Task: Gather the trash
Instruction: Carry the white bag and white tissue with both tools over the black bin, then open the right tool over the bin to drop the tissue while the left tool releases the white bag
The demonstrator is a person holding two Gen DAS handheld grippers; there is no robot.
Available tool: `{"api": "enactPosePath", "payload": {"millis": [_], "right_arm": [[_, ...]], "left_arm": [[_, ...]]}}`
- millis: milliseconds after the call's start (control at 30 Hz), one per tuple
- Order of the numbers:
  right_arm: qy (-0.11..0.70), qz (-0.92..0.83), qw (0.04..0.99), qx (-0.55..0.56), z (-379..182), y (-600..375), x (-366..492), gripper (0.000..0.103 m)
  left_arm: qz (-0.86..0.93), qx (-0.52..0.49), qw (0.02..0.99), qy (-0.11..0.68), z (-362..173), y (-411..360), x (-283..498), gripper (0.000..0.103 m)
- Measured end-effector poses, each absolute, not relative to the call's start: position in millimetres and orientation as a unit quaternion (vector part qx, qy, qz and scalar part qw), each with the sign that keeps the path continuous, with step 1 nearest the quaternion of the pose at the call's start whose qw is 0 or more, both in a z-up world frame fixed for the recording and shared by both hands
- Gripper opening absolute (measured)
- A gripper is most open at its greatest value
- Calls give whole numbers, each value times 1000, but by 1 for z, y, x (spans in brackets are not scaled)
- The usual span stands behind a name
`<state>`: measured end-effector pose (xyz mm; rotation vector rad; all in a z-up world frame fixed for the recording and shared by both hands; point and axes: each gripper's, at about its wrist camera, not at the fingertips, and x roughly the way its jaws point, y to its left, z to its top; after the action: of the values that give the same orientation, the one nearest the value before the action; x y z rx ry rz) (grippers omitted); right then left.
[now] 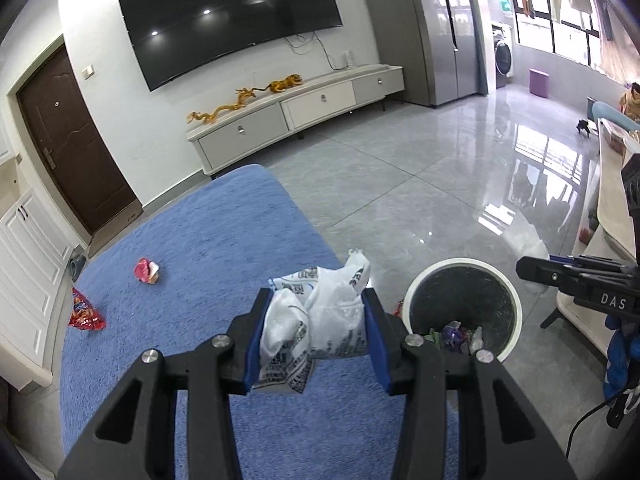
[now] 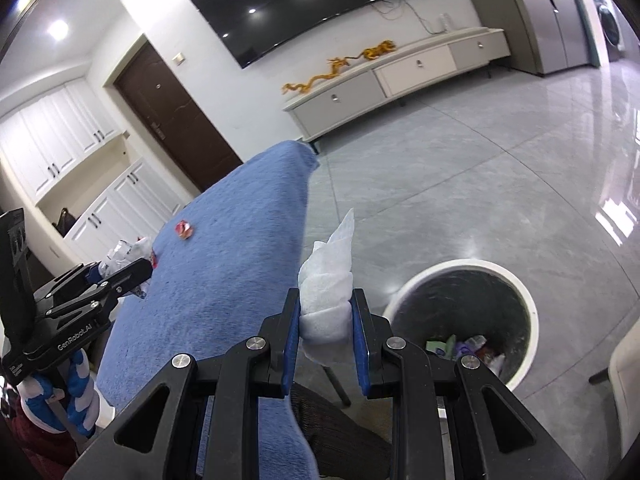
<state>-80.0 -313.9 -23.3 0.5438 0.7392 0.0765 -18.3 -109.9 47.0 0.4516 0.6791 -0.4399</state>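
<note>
The left gripper (image 1: 316,336) is clamped on a crumpled white plastic wrapper (image 1: 316,320) with dark print, its blue pads (image 1: 256,344) pressing the bundle from both sides. In the left wrist view the gripper sits over the edge of a blue fleece cloth (image 1: 192,248) that covers a table. The round white trash bin (image 1: 464,308) stands on the grey tiled floor (image 1: 420,184) at about three o'clock from the wrapper, with a few scraps in its dark inside.

The right gripper (image 2: 326,332) pinches a twisted white tissue (image 2: 330,280), jaws narrow, the tissue's tip standing up towards twelve o'clock. In the right wrist view the trash bin (image 2: 460,304) lies at three to four o'clock from the tissue, just beside the gripper.

On the cloth, a small crumpled red wrapper (image 1: 147,271) lies at ten o'clock from the left gripper, and a red snack packet (image 1: 85,312) at nine o'clock near the cloth's edge
</note>
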Motion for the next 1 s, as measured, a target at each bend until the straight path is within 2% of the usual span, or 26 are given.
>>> {"api": "enactPosePath", "payload": {"millis": [1000], "right_arm": [[451,-38,830,325,-133,-383,-66,27]], "left_arm": [[-297,264,836,379,-18,-239,11,43]]}}
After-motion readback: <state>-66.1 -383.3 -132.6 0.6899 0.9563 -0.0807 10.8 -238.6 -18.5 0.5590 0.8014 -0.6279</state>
